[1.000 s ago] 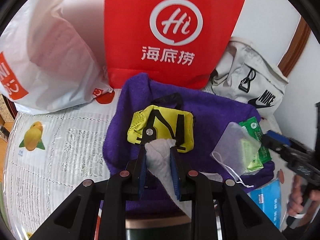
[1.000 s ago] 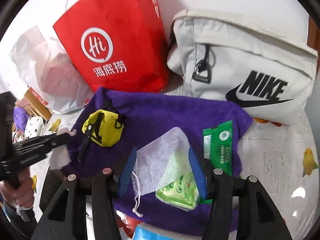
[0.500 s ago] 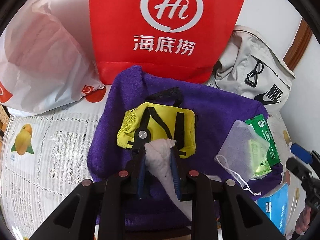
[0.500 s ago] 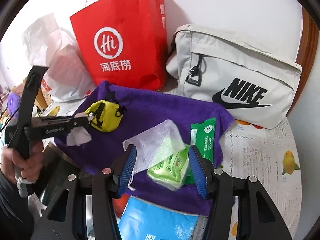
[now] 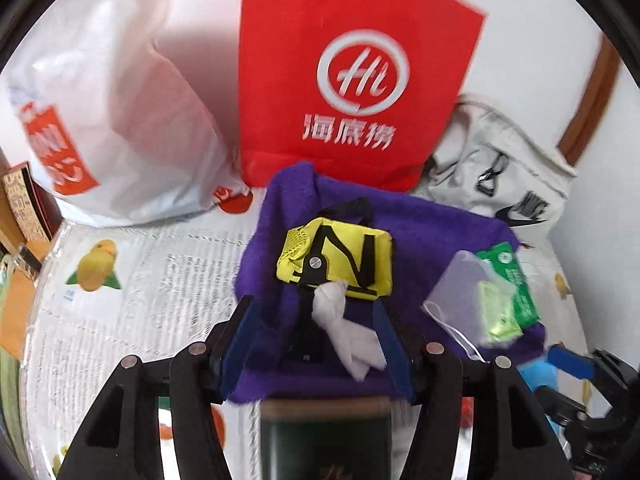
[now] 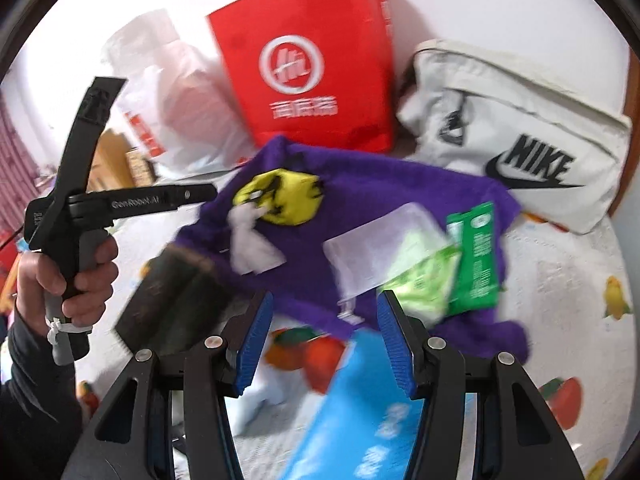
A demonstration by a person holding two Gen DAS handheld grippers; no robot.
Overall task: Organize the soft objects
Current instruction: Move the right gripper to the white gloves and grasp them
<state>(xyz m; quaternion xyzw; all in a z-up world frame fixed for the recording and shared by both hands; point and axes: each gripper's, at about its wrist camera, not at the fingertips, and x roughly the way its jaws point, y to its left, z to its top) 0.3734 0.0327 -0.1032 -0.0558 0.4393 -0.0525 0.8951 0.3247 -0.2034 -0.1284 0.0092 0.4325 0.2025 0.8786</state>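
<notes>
Since the earlier frame the left gripper (image 5: 316,344) had let go of the tissue (image 5: 348,328), jaws opening. Towel (image 5: 440,232) spread widest; on it lay pouch (image 5: 340,260) and tissue. Right gripper (image 6: 324,340) stood open, empty. Release step; next likely needs a fresh pick.

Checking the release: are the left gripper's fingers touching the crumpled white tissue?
Apart. The left wrist view shows the opening left gripper; the tissue lies between its fingers, blue pads clear either side.
</notes>
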